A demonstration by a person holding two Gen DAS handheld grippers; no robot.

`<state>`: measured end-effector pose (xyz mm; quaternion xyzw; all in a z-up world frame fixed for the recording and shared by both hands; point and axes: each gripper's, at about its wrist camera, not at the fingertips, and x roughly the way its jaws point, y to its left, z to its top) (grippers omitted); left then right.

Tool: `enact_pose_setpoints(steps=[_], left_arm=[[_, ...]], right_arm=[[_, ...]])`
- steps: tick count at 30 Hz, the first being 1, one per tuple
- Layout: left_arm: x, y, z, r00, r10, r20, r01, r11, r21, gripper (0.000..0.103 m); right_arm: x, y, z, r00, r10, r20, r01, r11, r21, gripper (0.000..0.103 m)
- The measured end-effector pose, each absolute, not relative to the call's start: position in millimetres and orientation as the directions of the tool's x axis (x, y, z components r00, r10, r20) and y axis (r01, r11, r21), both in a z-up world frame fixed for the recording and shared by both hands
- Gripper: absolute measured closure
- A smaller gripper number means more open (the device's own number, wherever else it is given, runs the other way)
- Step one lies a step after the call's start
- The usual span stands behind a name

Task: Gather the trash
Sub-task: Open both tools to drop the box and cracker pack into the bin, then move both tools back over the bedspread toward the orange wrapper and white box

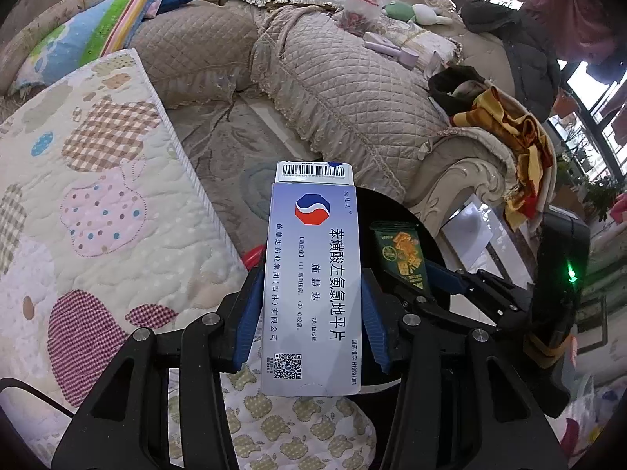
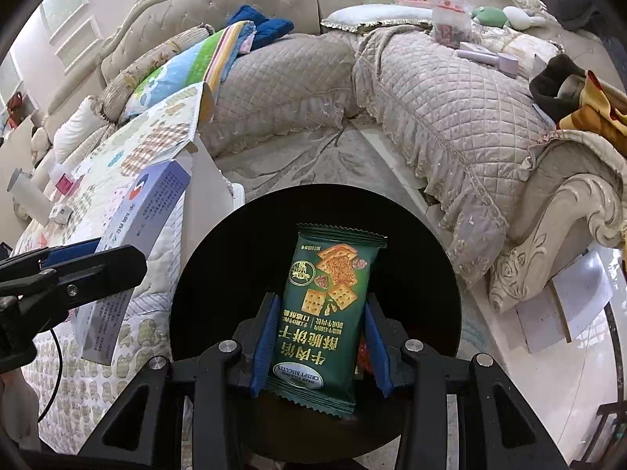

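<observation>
Here we see round black bin (image 2: pixel 423 274) below both grippers, interior dark, contents not readable. Our left gripper (image 1: pixel 311 305) clamps flat pale-blue cardboard box (image 1: pixel 311 286), printed face up, beside bin over quilted patchwork cover (image 1: pixel 90 203). Our right gripper (image 2: pixel 319 337) pinches glossy green biscuit packet (image 2: pixel 329 313), crimped ends, over bin mouth.

A lived-in home sitting room — a carved, tufted sofa (image 2: pixel 274 11) under quilted beige covers (image 1: pixel 352 78), strewn with pillows (image 2: pixel 372 15), a soft toy (image 1: pixel 415 11) and clothes (image 1: pixel 509 125) — with a patterned rug (image 2: pixel 298 160) on the floor.
</observation>
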<state>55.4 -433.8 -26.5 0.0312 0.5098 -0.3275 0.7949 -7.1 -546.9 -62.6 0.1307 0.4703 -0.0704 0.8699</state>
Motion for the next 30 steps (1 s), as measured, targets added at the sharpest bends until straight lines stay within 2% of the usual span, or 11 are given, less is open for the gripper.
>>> enact_pose_setpoints(steps=[2,4,5,6,7,19,30], left_arm=[[56,-434,-26,0.257,-0.502,-0.826,0.554,0.777,-0.3,0.056],[57,-432,-26,0.247,-0.515,-0.821,0.554,0.77,-0.317,0.056],[58,-432,-27,0.242,-0.52,-0.819,0.552,0.768,-0.324,0.054],[58,-431,-27,0.24,-0.523,-0.818,0.548,0.768,-0.33,0.048],[59,-429,-26,0.24,-0.525,-0.817,0.545,0.769,-0.335,0.045],[59,-393,-17,0.3,-0.503,-0.81,0.507,0.804,-0.312,0.045],[65,-321,-18,0.423,-0.365,-0.83,0.391,0.899,-0.196,0.045]], right_arm=[[-7,-550,-64,0.541,-0.009,-0.841,0.26,0.953,0.157,0.061],[-7,-551,-63,0.543,-0.018,-0.84,0.268,0.951,0.153,0.051],[-8,-552,-62,0.546,-0.015,-0.838,0.269,0.95,0.158,0.05],[-8,-552,-62,0.546,-0.013,-0.838,0.268,0.95,0.16,0.049],[-8,-552,-61,0.546,-0.014,-0.837,0.269,0.95,0.16,0.049],[-5,-539,-58,0.544,0.0,-0.839,0.257,0.952,0.166,0.049],[16,-485,-48,0.562,0.063,-0.825,0.146,0.974,0.173,0.046]])
